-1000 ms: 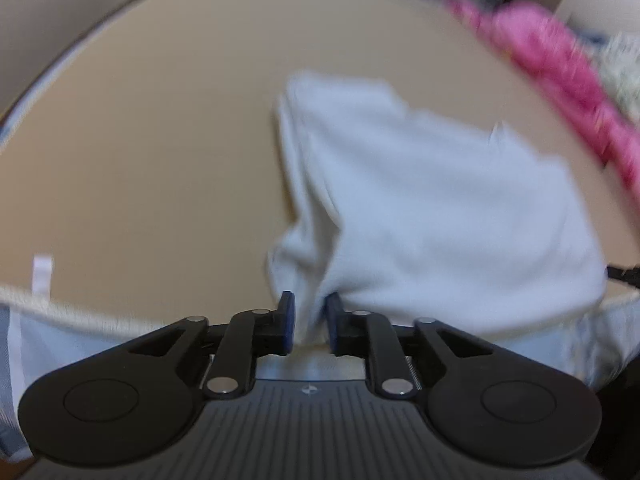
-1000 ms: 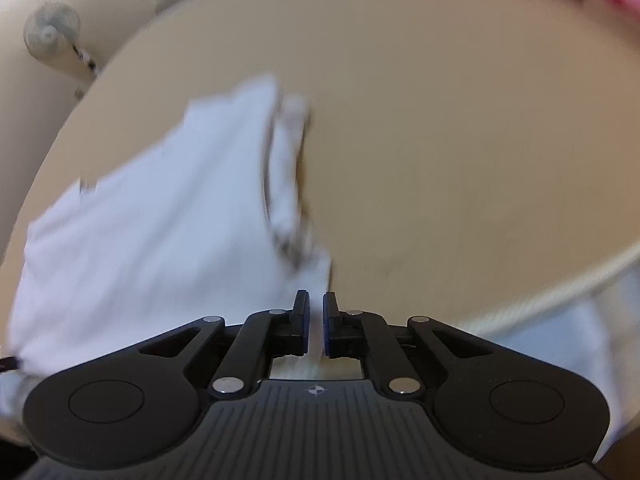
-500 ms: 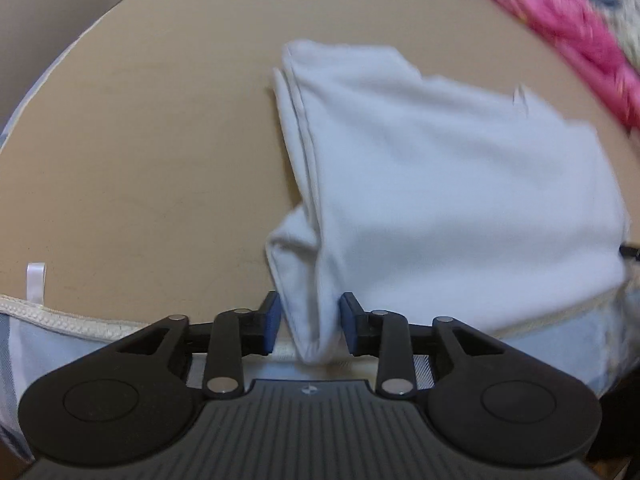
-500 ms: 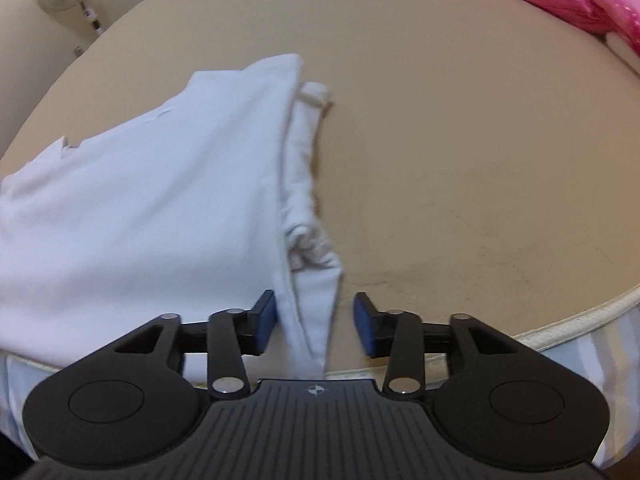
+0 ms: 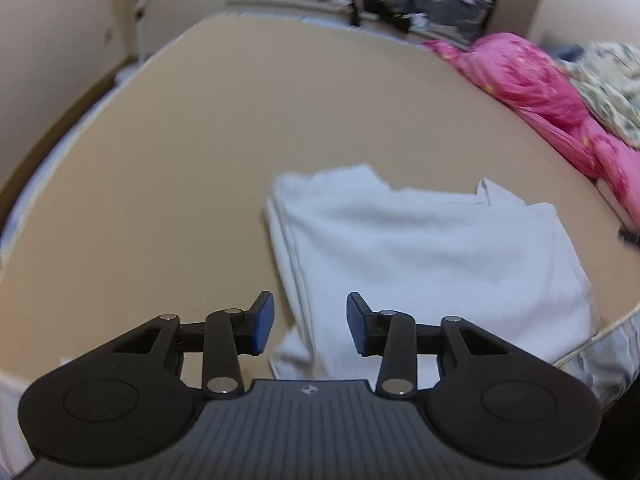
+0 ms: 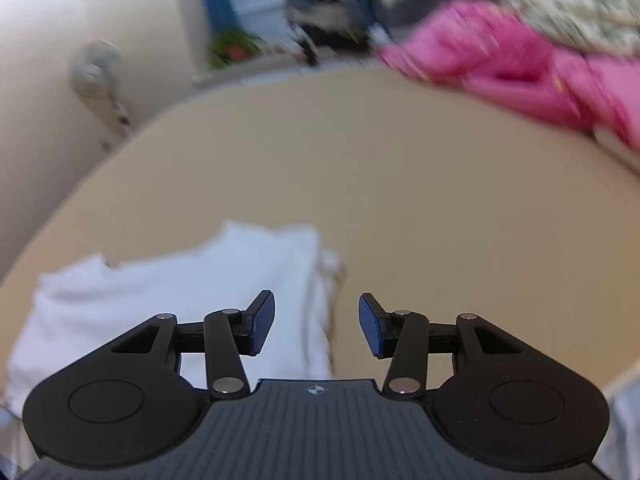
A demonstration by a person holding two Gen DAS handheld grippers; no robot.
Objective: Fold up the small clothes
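A white folded garment (image 5: pixel 424 248) lies flat on the tan bed surface (image 5: pixel 180 168), near its front edge. My left gripper (image 5: pixel 310 322) hovers above the garment's near left corner, its jaws opening and its blue pads clear of the cloth. In the right wrist view the same garment (image 6: pixel 180 292) lies at lower left. My right gripper (image 6: pixel 317 323) hangs over its right edge, jaws opening, nothing pressed between the pads. Both grippers are lifted off the fabric.
A pink blanket (image 5: pixel 540 92) and a patterned cloth (image 5: pixel 608 80) are heaped at the right side of the bed. A fan (image 6: pixel 96 76) stands by the wall at left. Clutter and a plant (image 6: pixel 232 46) sit beyond the bed's far edge.
Both grippers let go of the garment's near corners, opened wider and rose, tilting up so more of the room shows. The garment now lies flat on the bed.
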